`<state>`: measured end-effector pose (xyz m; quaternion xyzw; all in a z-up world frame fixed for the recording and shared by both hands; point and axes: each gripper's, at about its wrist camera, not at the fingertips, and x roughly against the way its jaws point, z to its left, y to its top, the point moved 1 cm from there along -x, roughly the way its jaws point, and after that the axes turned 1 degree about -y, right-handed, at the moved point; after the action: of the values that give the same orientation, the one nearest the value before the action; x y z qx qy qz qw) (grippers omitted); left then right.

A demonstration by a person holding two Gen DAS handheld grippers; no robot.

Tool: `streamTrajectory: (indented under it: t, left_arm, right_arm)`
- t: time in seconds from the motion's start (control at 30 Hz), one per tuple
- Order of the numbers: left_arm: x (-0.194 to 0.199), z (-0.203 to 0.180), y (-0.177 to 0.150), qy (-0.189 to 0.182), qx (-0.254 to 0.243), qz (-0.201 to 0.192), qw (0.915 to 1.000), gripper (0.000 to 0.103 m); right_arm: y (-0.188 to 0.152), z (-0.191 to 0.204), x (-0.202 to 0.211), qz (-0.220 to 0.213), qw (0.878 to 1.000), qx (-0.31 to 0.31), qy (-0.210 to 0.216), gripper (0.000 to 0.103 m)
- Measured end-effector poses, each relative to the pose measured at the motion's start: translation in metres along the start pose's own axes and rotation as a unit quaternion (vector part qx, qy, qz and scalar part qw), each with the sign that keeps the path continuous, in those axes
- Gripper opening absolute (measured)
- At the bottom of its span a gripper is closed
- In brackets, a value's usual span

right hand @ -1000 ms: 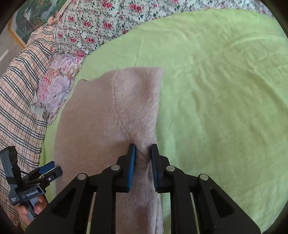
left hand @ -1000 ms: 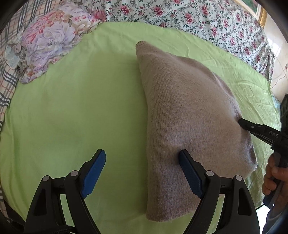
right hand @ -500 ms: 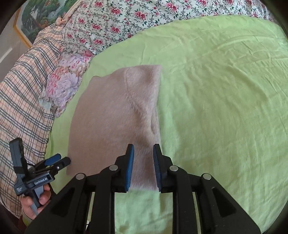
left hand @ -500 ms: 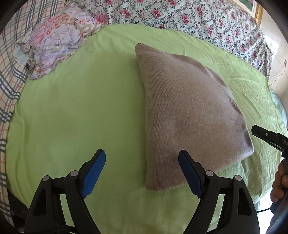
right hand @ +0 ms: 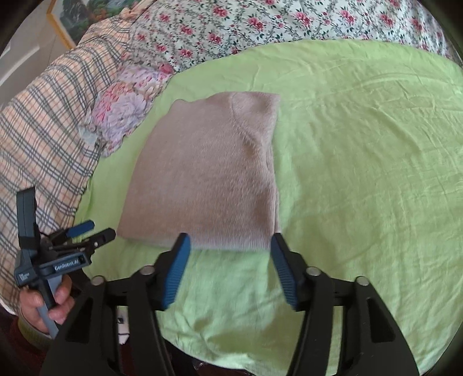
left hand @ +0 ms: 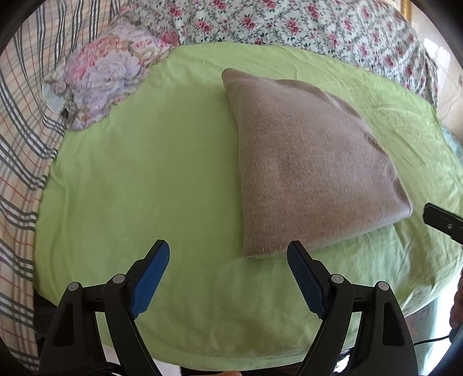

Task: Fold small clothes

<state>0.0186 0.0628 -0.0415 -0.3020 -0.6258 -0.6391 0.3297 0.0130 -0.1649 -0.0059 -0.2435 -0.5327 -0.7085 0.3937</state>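
A folded beige knit garment (left hand: 306, 162) lies flat on the green sheet (left hand: 144, 173); in the right wrist view it (right hand: 208, 179) sits just beyond the fingers. My left gripper (left hand: 228, 277) is open and empty, held above the sheet near the garment's near left corner. My right gripper (right hand: 228, 269) is open and empty, just short of the garment's near edge. The left gripper also shows at the left of the right wrist view (right hand: 86, 231). The right gripper's tip shows at the right edge of the left wrist view (left hand: 442, 219).
A bundle of floral cloth (left hand: 107, 72) lies at the sheet's far left. A rose-print cover (left hand: 289, 26) lies behind and a plaid cover (right hand: 43, 130) to the left. The sheet's front edge drops off near the grippers.
My right gripper has let go of the garment, opened and drawn back from it. My left gripper has also pulled back, staying open. The garment lies still.
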Motion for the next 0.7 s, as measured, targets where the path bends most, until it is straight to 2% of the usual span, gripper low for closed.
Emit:
streamTrajectory:
  t: [0.07, 0.17, 0.7]
  left_arm:
    - [0.004, -0.003, -0.003, 0.009, -0.009, -0.005, 0.9999, 0.085]
    - [0.006, -0.003, -0.002, 0.008, -0.007, -0.008, 0.9999, 0.085]
    - [0.006, -0.005, 0.022, -0.005, -0.012, -0.024, 0.9996, 0.086]
  right_arm:
    - [-0.004, 0.001, 0.003, 0.002, 1.0, 0.007, -0.002, 0.073]
    - [-0.006, 0.001, 0.003, 0.005, 1.0, 0.013, -0.005, 0.076]
    - [0.022, 0.013, -0.011, 0.001, 0.998, 0.058, -0.003, 0.08]
